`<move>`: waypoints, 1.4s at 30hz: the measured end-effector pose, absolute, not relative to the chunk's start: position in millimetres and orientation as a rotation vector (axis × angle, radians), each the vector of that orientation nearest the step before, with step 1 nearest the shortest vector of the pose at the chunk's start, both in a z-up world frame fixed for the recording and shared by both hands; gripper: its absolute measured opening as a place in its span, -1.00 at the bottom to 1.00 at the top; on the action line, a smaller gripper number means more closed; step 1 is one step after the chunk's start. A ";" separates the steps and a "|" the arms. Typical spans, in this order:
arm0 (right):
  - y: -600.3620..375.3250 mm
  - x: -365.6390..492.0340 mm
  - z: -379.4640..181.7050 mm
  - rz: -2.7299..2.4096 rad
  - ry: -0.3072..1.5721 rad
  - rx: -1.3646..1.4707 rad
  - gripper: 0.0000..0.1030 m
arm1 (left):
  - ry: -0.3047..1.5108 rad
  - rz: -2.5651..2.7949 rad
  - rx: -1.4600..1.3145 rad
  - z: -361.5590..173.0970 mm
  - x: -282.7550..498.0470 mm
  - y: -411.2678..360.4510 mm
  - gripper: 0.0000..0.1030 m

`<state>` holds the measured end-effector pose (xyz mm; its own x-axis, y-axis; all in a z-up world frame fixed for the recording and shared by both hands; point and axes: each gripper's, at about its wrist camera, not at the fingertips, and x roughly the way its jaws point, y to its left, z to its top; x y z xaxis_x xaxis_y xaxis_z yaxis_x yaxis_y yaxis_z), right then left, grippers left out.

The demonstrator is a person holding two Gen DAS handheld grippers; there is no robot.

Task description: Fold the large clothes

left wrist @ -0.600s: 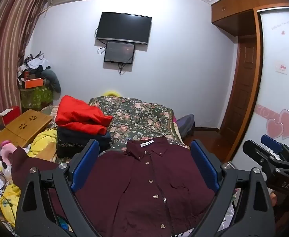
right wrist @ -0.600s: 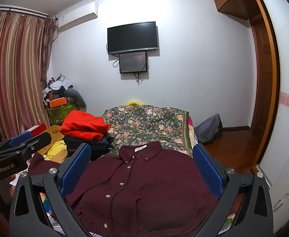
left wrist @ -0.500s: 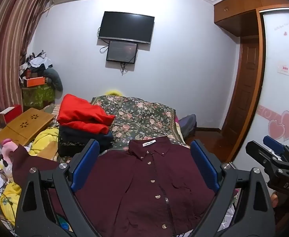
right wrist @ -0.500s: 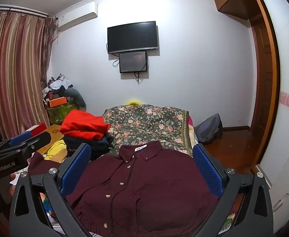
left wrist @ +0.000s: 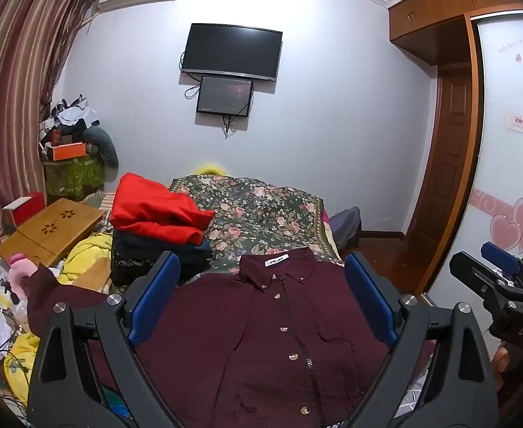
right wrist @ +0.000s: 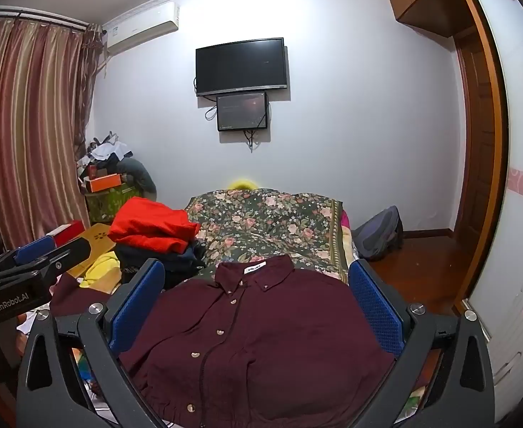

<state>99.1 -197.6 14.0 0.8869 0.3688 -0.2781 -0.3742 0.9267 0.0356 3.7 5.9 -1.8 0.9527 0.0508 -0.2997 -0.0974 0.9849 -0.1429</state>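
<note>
A bedroom it was: a dark TV point(left wrist: 232, 51) hung on the far wall, and a floral bedspread point(left wrist: 257, 214) covered the bed. A maroon shirt point(left wrist: 261, 331) lay buttoned and collar-far on the bed's near end, with a red-topped stack of folded clothes point(left wrist: 154, 210) at far left. The shirt's hem ran out of frame, its left sleeve partly hidden. The left gripper point(left wrist: 261, 296) and right gripper point(right wrist: 257, 306) hung above it, jaws spread wide, gripping nothing.

Both wrist views face forward, slightly down; share shirt point(left wrist: 261, 339), bed, wall.
</note>
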 end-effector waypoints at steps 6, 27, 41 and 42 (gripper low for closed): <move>-195.6 100.0 12.3 0.385 0.285 -0.020 0.98 | 0.299 0.074 -0.149 -2.5 3.6 4.6 0.82; -195.3 101.5 13.1 0.386 0.288 -0.022 0.98 | 0.298 0.078 -0.118 -2.9 4.3 1.2 0.82; -194.4 100.9 11.3 0.388 0.299 -0.024 0.98 | 0.301 0.076 -0.121 -4.0 3.5 3.7 0.82; -193.7 100.9 11.8 0.387 0.301 -0.026 0.98 | 0.302 0.079 -0.118 -4.4 3.9 4.1 0.82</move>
